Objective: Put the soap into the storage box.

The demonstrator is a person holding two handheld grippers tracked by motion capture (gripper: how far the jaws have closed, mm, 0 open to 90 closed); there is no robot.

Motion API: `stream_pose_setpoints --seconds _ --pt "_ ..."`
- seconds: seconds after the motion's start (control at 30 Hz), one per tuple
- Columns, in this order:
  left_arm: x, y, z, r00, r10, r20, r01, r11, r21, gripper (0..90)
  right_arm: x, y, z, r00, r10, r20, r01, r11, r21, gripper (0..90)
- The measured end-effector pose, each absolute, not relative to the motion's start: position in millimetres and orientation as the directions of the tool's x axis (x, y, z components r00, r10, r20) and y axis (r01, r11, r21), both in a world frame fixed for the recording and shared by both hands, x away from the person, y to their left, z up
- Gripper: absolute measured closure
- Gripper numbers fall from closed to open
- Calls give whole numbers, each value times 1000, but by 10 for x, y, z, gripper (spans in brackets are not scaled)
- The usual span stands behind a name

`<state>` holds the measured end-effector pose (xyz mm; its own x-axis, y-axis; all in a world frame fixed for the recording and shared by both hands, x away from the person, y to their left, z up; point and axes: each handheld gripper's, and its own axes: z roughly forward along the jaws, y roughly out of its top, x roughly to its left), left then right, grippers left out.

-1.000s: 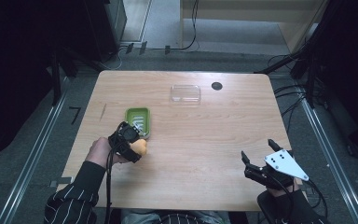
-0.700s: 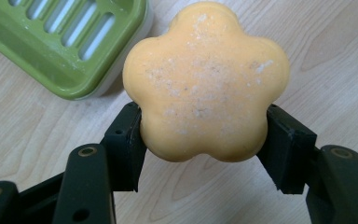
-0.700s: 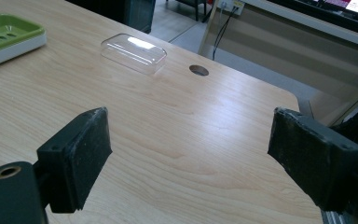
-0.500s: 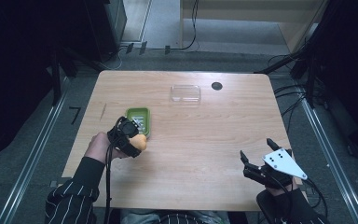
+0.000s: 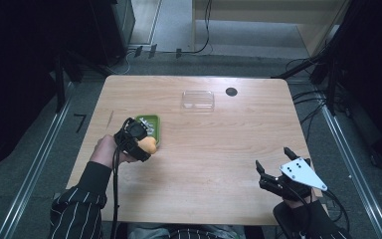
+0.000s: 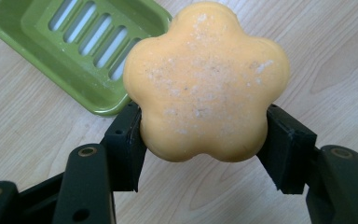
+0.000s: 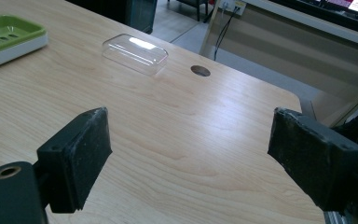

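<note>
Overhead, the orange flower soap (image 5: 148, 144) is seen carried closer to the green dish (image 5: 149, 125) than a second ago, likely for placing; from the left claw (image 6: 204, 135) it is clenched above the desk (image 6: 335, 51); the right claw (image 7: 191, 158) is held released.

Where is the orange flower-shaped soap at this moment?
The orange soap is clamped between the left gripper's jaws, above the table's left part, just beside the green soap dish.

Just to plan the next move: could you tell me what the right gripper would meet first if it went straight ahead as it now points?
The right gripper, jaws open, faces bare table; farther along, probably the clear lid, though depth is unclear.
</note>
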<state>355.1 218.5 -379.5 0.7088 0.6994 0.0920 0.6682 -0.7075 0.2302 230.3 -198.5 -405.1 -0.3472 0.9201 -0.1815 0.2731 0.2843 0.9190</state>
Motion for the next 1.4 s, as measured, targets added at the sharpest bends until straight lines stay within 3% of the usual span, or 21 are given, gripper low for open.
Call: stream_pose_setpoints --seconds 1.4 --pt "4151 2191 -3818 689 713 127 679 -697 228 397 2292 -1982 -4049 -347 919 -187 273 290 917 133"
